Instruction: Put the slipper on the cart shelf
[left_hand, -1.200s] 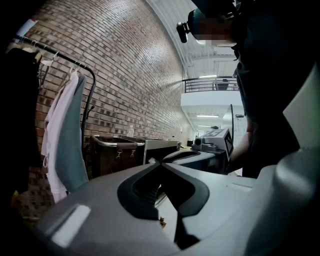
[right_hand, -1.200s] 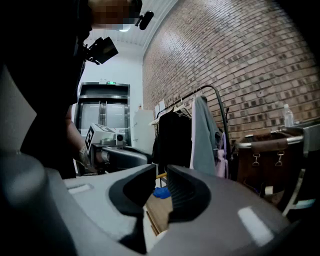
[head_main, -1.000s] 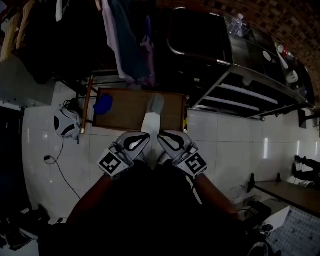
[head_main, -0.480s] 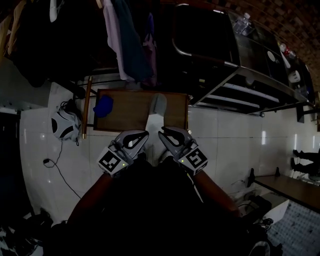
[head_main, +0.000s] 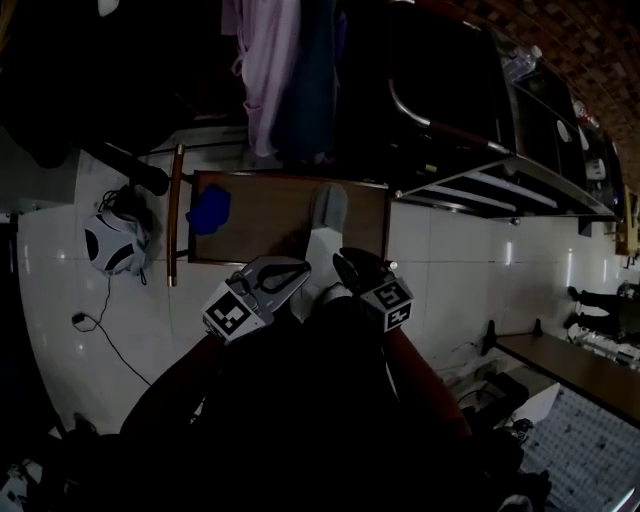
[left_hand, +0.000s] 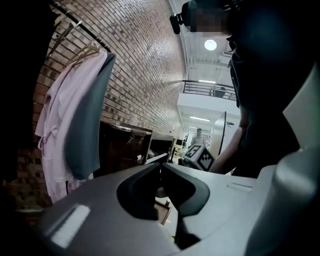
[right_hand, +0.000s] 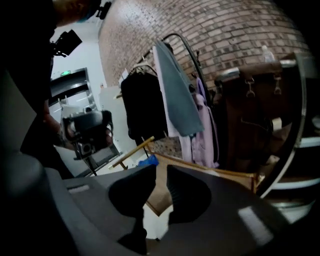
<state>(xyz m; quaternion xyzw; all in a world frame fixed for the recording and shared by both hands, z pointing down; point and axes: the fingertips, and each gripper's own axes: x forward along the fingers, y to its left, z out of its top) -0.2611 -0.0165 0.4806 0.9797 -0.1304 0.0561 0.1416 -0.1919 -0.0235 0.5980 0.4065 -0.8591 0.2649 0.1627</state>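
A grey and white slipper (head_main: 326, 222) lies lengthwise on a low wooden board (head_main: 255, 235) on the tiled floor, its near end over the board's front edge. My left gripper (head_main: 300, 271) hovers just left of that near end, and its jaws meet at the tips in the left gripper view (left_hand: 160, 167). My right gripper (head_main: 346, 263) hangs just right of the slipper's near end. In the right gripper view (right_hand: 161, 172) a narrow gap shows between its jaws with nothing in it. The dark metal cart (head_main: 500, 165) with its shelves stands to the right of the board.
A blue thing (head_main: 208, 210) lies on the board's left part, also seen as a blue thing (right_hand: 148, 161) ahead of the right jaws. Clothes (head_main: 275, 80) hang on a rail behind the board. A black and white round thing (head_main: 112, 245) and a cable (head_main: 100, 335) lie on the floor at the left.
Both grippers have come forward and down toward the slipper's near end. The right one has sunk more and rolled, so its marker cube looks smaller. The head view has shifted nearer the board.
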